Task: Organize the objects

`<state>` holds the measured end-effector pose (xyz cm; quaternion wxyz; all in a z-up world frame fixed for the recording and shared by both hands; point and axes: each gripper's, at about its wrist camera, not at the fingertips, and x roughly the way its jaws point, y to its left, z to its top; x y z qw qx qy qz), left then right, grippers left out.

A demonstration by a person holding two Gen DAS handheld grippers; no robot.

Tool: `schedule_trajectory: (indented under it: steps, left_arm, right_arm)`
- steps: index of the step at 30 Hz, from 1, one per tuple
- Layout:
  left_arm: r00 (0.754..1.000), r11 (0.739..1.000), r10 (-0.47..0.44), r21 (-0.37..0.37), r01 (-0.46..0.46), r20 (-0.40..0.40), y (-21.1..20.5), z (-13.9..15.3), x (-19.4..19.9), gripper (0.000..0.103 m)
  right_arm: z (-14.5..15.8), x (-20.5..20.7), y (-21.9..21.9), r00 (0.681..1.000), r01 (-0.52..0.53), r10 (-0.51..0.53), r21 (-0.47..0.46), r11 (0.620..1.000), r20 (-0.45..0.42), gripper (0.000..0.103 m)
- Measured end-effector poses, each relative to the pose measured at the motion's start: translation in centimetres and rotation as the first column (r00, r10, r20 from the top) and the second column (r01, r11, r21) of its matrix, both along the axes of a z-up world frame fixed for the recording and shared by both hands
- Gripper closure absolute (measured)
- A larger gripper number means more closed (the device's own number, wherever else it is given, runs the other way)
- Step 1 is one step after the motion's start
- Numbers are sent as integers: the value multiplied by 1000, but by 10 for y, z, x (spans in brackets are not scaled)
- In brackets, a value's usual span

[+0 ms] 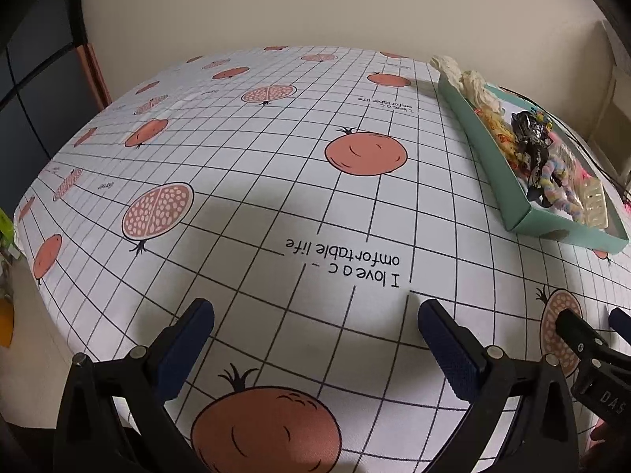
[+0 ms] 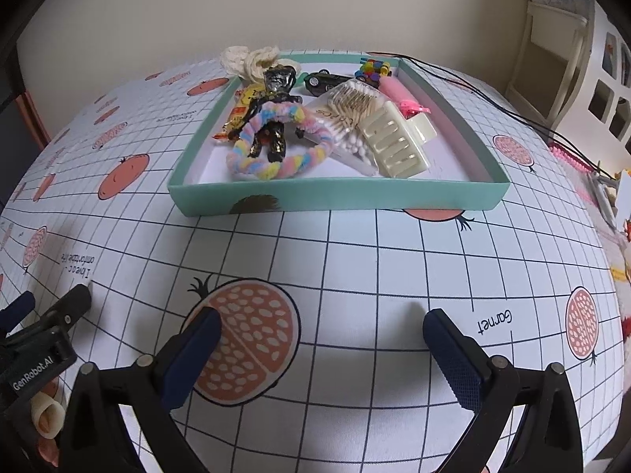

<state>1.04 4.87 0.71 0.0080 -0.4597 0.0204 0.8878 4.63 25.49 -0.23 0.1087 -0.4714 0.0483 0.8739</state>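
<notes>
A shallow teal box [image 2: 339, 196] sits on the far half of the table, holding a pastel scrunchie [image 2: 276, 165], a black figurine [image 2: 276, 98], a cream hair claw [image 2: 398, 142], a pack of cotton swabs [image 2: 351, 118], a snack packet [image 2: 240, 112], a dark toy car [image 2: 325, 79], a colourful block toy [image 2: 372, 69] and a pink item [image 2: 402, 96]. A cream crocheted piece [image 2: 246, 59] hangs over its far left corner. My right gripper [image 2: 321, 329] is open, low over the cloth in front of the box. My left gripper [image 1: 315, 321] is open and empty; the teal box [image 1: 489, 149] lies to its far right.
A white gridded tablecloth [image 1: 276, 157] printed with pomegranates covers the table. A black cable [image 2: 473, 90] runs past the box's right side. A white shelf unit [image 2: 568, 59] stands at the right. The right gripper's finger [image 1: 583, 345] shows at the left view's right edge.
</notes>
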Motion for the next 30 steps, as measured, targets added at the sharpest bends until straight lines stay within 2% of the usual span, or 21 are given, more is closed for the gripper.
schedule_trajectory:
  steps: [4,30]
  left_arm:
    - [1000,999,7,31,-7,1,-3,-2,-1,0]
    - [1000,999,10,32,-9,-14,-3,-3,0,0]
  right_arm:
    - [0,-2,2,1000,4,-4,2,1000,-8,0]
    - [-1,0,1,1000,12,-12,3,1000,-18,0]
